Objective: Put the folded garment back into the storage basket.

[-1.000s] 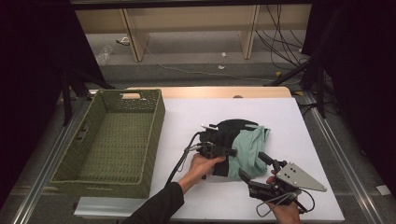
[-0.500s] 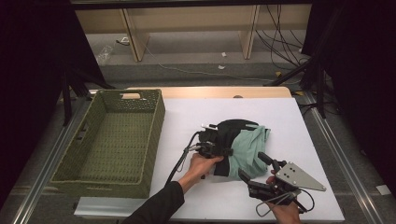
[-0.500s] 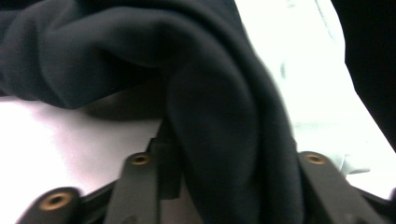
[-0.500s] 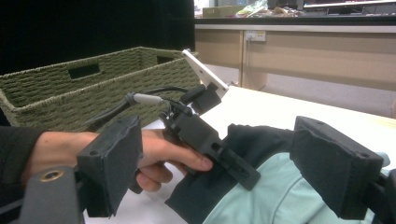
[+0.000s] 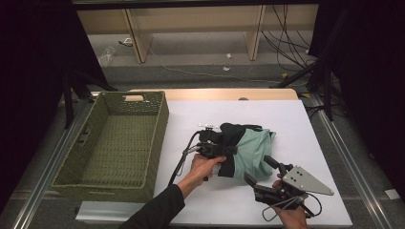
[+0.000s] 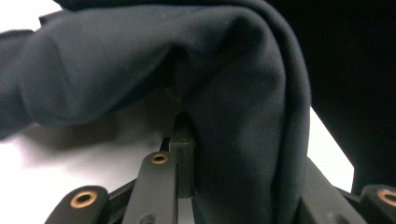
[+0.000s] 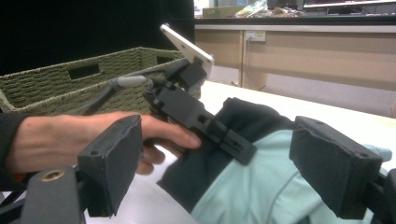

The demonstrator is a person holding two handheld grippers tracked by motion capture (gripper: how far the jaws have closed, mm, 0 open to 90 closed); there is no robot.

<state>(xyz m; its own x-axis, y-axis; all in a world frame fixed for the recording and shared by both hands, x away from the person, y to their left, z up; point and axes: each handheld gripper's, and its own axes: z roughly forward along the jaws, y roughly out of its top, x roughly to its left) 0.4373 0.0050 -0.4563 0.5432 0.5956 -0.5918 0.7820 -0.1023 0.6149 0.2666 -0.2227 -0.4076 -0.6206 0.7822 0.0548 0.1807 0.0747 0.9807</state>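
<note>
A mint-green garment (image 5: 253,150) with a black part lies bunched at the middle of the white table (image 5: 291,119). My left gripper (image 5: 230,149) is at its left side, shut on a fold of the black fabric (image 6: 140,60), which drapes over the jaws in the left gripper view. My right gripper (image 5: 260,170) sits open just in front of the garment's near edge, holding nothing. In the right gripper view its two pads (image 7: 112,163) stand wide apart, with the garment (image 7: 243,191), the left gripper (image 7: 243,149) and the hand (image 7: 70,140) holding it beyond them.
A deep green woven basket (image 5: 160,138) stands on the table's left half, close to the left hand; it also appears in the right gripper view (image 7: 93,74). Wooden shelving and cables lie on the floor beyond the far edge.
My left gripper has shifted slightly away from the person, drawing the black fold with it. The right gripper has stayed in place and open.
</note>
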